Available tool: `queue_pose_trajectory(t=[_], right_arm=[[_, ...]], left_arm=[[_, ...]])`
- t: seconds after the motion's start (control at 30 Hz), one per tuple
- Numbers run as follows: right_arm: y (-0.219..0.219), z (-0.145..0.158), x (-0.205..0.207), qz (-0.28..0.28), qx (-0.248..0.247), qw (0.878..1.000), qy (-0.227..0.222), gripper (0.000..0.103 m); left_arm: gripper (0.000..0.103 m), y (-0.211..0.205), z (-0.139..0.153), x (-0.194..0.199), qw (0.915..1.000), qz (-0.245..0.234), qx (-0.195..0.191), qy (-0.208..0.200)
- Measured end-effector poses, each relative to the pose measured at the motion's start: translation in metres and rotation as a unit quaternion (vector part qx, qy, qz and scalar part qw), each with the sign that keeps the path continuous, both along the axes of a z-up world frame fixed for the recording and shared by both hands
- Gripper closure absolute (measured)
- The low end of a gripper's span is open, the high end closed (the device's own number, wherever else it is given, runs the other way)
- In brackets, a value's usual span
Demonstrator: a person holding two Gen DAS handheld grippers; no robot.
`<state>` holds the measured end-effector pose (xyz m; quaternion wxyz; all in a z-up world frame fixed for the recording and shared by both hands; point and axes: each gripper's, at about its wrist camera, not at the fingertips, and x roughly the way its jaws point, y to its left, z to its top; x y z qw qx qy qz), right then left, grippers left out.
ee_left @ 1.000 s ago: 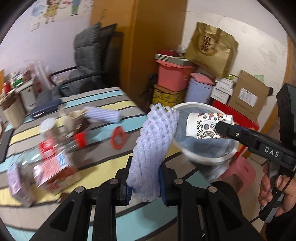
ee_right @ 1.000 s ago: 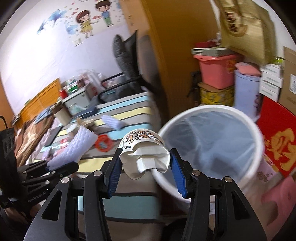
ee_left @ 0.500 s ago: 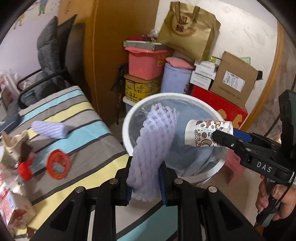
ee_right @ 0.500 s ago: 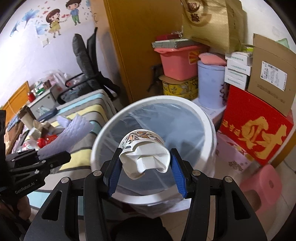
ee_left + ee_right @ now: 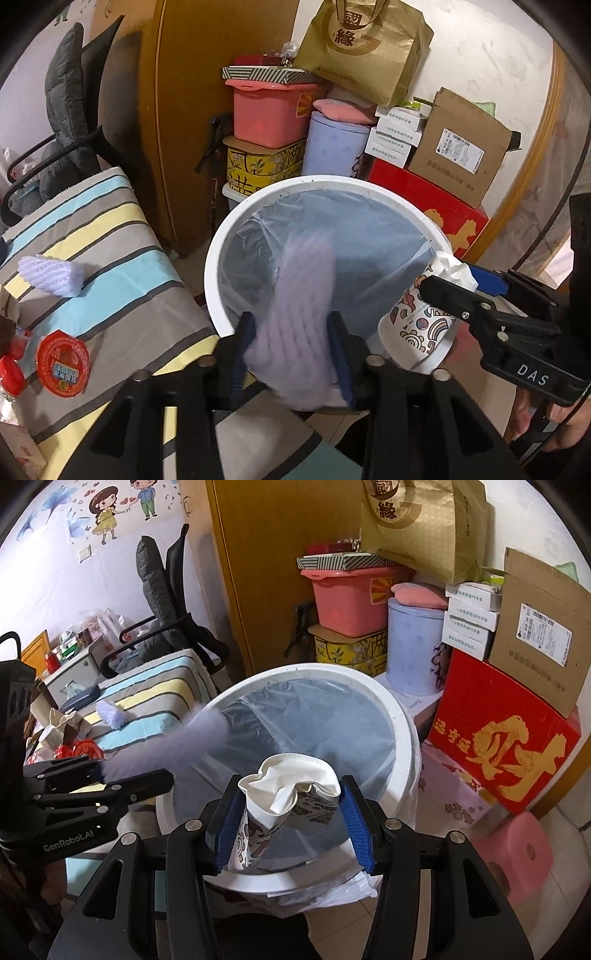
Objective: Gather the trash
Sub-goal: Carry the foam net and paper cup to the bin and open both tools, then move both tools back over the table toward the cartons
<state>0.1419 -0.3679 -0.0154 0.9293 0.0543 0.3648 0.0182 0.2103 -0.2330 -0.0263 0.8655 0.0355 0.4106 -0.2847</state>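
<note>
A white trash bin (image 5: 221,254) lined with a clear bag stands beside the striped bed; it also shows in the right wrist view (image 5: 402,723). My left gripper (image 5: 293,350) has opened, and the purple foam fruit net (image 5: 299,317) is blurred, slipping between its jaws over the bin's near rim. In the right wrist view the net (image 5: 166,746) streaks from the left gripper (image 5: 129,775). My right gripper (image 5: 291,823) has opened, and the crumpled patterned paper cup (image 5: 288,805) tilts loose between its pads above the bin. The cup also shows in the left wrist view (image 5: 421,325).
On the striped bed (image 5: 110,258) lie another purple foam net (image 5: 51,277), a red round lid (image 5: 62,363) and other litter at the left edge. Boxes, a pink tub (image 5: 273,110) and a red box (image 5: 498,746) stand behind the bin. A pink stool (image 5: 517,853) is at its right.
Both grippers have moved over the bin and opened. The foam net is dropping from the left jaws and the cup has tipped loose between the right jaws.
</note>
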Motion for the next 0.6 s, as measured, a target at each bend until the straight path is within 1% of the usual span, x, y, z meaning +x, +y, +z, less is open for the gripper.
queue_pose_trajectory(t=[0.03, 0.07, 0.13, 0.33, 0.4, 0.47, 0.6], right_arm=[[0.000, 0.000, 0.000, 0.000, 0.001, 1.000, -0.002, 0.048], [0.000, 0.001, -0.001, 0.000, 0.000, 1.000, -0.006, 0.045], [0.000, 0.002, -0.001, -0.002, 0.000, 1.000, -0.010, 0.044], [0.002, 0.011, -0.004, -0.001, 0.002, 1.000, -0.027, 0.044], [0.004, 0.014, -0.006, 0.004, 0.010, 0.999, -0.034, 0.043], [0.007, 0.016, -0.009, 0.011, 0.022, 0.999, -0.038, 0.038], [0.019, 0.020, -0.014, 0.030, 0.031, 0.998, -0.040, 0.038]], left_arm=[[0.055, 0.001, 0.000, 0.000, 1.0000, 0.000, -0.003, 0.001], [0.054, 0.002, 0.000, 0.001, 1.0000, 0.001, -0.006, 0.001], [0.052, 0.005, 0.002, 0.000, 1.0000, 0.005, -0.008, 0.000], [0.052, 0.019, 0.010, -0.006, 0.9996, 0.019, -0.021, -0.007], [0.052, 0.027, 0.013, -0.011, 0.9992, 0.030, -0.025, -0.011], [0.052, 0.035, 0.016, -0.016, 0.9987, 0.040, -0.028, -0.014], [0.052, 0.054, 0.024, -0.031, 0.9973, 0.060, -0.034, -0.026]])
